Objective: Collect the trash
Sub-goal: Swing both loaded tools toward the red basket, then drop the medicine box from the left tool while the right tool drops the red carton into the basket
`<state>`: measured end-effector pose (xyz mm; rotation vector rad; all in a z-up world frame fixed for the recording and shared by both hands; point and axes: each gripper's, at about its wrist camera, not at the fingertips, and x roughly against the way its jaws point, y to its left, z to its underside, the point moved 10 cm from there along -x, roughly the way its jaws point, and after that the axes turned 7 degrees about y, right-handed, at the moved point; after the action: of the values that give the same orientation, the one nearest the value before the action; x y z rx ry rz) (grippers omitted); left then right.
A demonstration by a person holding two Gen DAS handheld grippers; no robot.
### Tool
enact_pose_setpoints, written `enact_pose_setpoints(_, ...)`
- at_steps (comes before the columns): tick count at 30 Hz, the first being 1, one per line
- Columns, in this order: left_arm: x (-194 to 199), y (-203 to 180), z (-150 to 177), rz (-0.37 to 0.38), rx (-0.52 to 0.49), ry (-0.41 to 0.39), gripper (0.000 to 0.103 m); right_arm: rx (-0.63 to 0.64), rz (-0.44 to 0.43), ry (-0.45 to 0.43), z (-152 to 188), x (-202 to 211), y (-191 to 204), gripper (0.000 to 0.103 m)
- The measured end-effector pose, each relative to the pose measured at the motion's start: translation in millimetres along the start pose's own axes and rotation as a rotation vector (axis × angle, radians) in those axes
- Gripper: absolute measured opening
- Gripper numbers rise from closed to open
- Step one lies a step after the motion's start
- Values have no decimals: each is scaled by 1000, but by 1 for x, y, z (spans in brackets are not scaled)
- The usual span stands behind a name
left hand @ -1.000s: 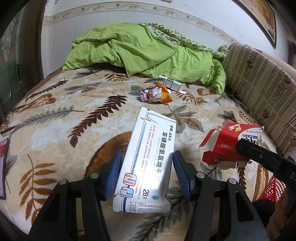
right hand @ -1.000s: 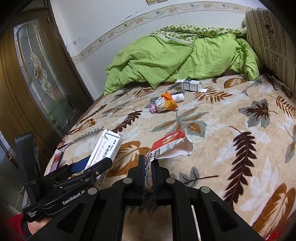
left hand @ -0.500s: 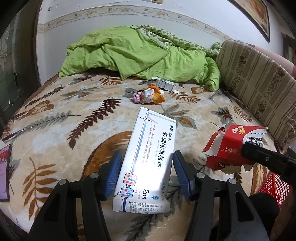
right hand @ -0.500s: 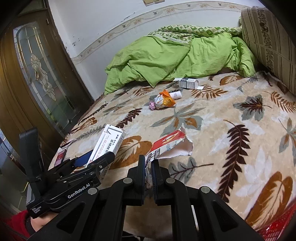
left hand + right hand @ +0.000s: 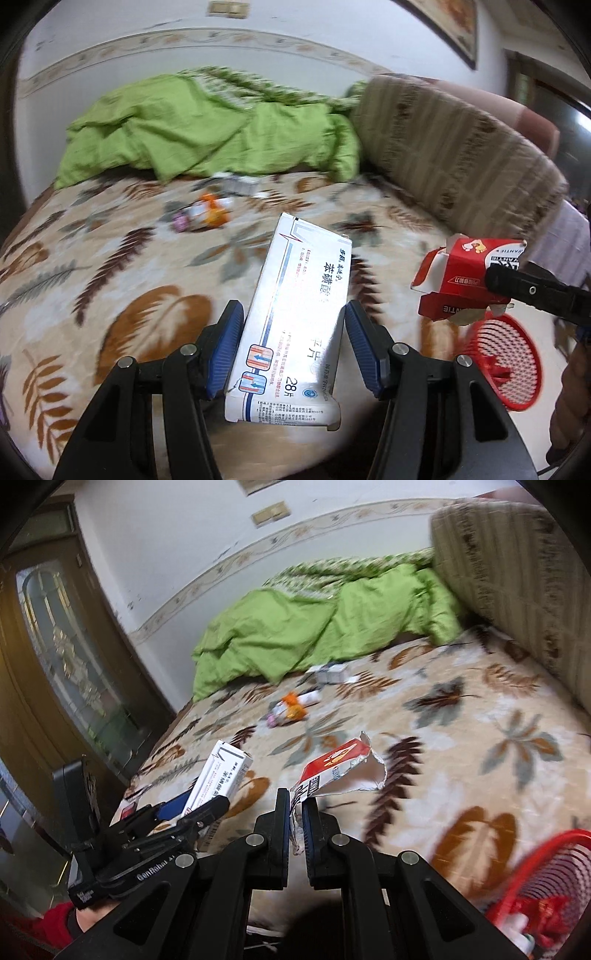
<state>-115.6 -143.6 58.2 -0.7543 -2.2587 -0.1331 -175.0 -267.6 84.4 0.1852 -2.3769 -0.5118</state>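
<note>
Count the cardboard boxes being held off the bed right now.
2: the white medicine box in the left gripper, and the torn red box in the right gripper. More litter lies blurred on the bed.

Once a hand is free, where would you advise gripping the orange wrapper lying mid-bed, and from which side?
Take the orange wrapper at its raised, crumpled orange end, coming from above with the jaws across its narrow width. It lies flat and loose on the soft blanket, so a low side approach would probably push it along. Blur hides finer folds.
</note>
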Motion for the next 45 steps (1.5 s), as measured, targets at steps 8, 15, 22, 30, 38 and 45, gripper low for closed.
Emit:
enact_pose_setpoints(8,0,-111,-20,199,-148,22,56,-105,154,-74,6,85,-74,7)
enact_pose_setpoints(15,-21,-205,-5,402,-211,147,56,-200,304,-90,33,142,-144,7)
enact_pose_setpoints(22,-55,-272,27,494,-270,277,56,-305,358,-38,68,152,-194,8)
enact_pose_setpoints(30,-71,-294,41,544,-265,354,69,-377,398,9,93,157,-224,28)
enact_pose_setpoints(38,-41,-243,9,497,-192,258,71,-350,321,-54,62,152,-199,29)
enact_pose_setpoints(45,-22,-148,-15,346,-87,161,75,-255,189,-22,31,101,-140,31)
